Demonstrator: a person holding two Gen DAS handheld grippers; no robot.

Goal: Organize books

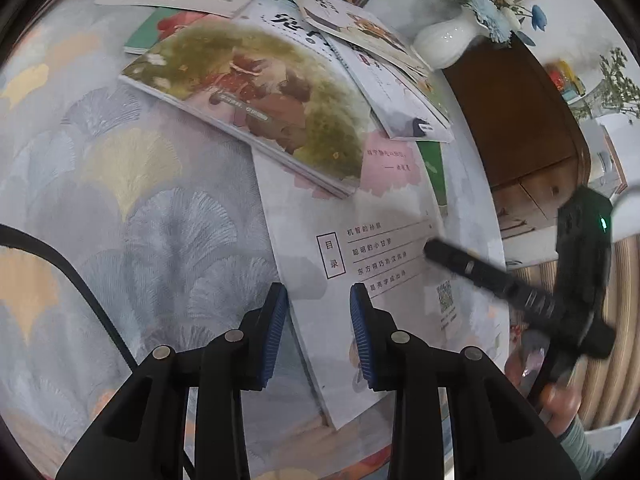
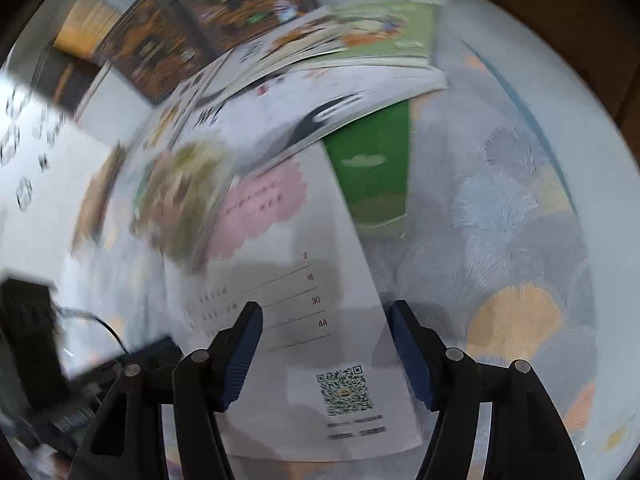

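White book [image 1: 384, 264]: flat on the patterned cloth [image 1: 132, 208], contents page and QR code up, partly under the green-cover book [image 1: 256, 96].
Left gripper [image 1: 319, 332]: jaws apart, empty, straddling the white book's near edge.
Right gripper [image 2: 326, 354]: wide open, empty, above the QR code.
Further back: scattered books, white vase [image 1: 448, 40].

Ginkgo-print tablecloth [image 1: 132, 200], white vase [image 1: 444, 42] of blue flowers [image 1: 496, 20], wooden cabinet [image 1: 516, 120]
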